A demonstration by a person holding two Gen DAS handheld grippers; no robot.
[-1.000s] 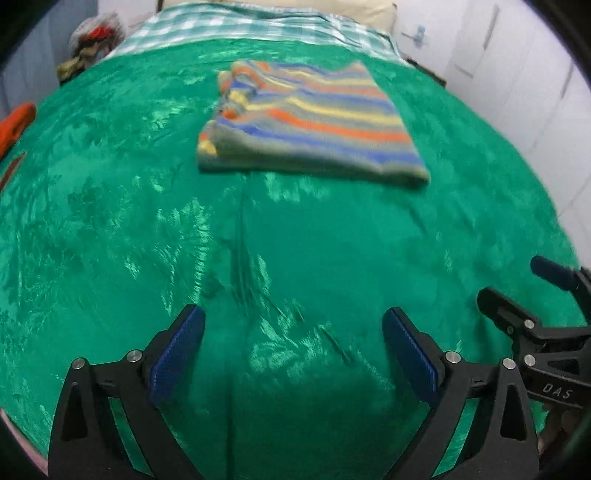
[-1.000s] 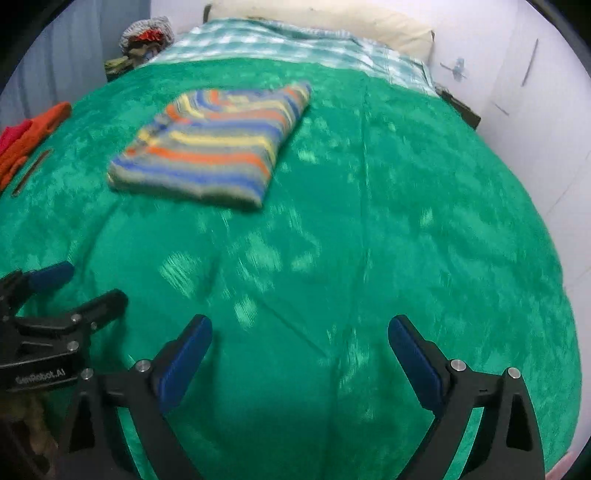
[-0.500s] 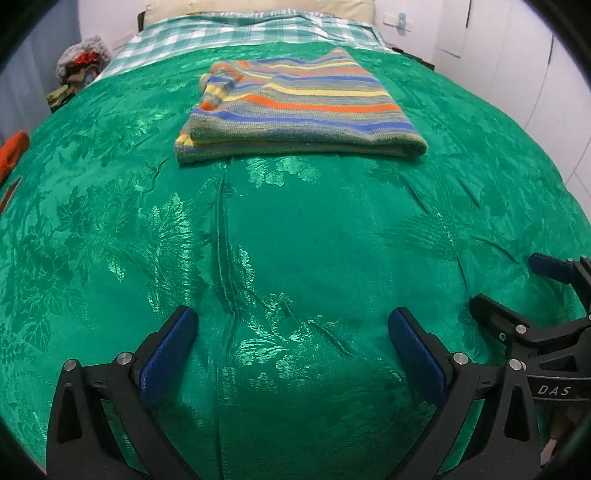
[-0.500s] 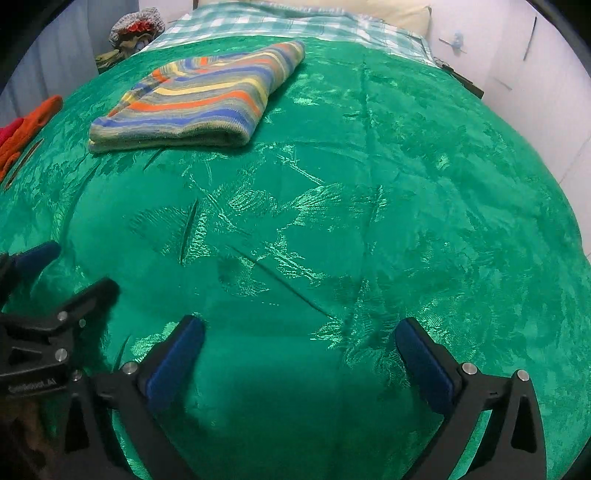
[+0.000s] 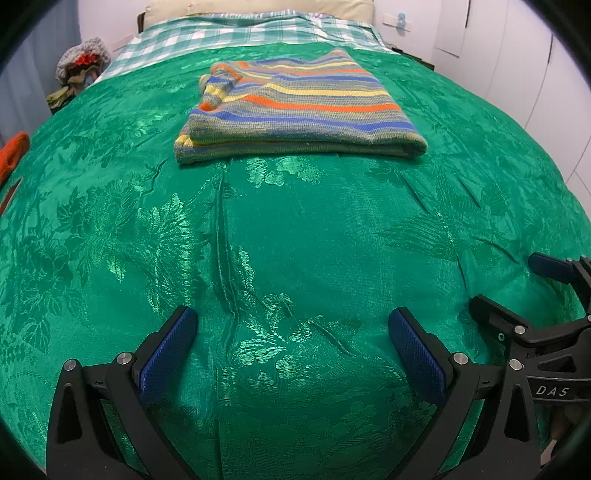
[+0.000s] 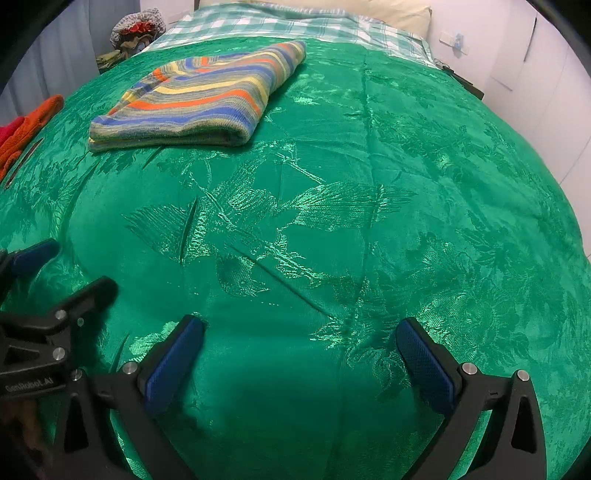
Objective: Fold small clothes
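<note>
A striped knit garment [image 5: 299, 107] in grey, blue, orange and yellow lies folded into a flat rectangle on the green bedspread [image 5: 295, 229], well beyond both grippers; it also shows upper left in the right wrist view as the striped garment [image 6: 199, 98]. My left gripper [image 5: 291, 343] hangs open low over bare bedspread, nothing between its blue pads. Beside it, my right gripper [image 6: 301, 350] stands wide open, also over bare cloth. Each gripper appears at the edge of the other's view: the right gripper [image 5: 535, 291] and the left gripper [image 6: 59, 273].
Orange and red clothes [image 6: 26, 129] lie at the bed's left edge. A checked sheet [image 5: 240, 33] and pillow [image 5: 258, 5] sit at the head of the bed. A pile of clothes [image 5: 81, 70] is at the far left corner. White walls close the right side.
Both grippers sank closer to the bedspread and their views steadied; the folded garment has stayed where it lies. The right gripper's jaws spread slightly wider.
</note>
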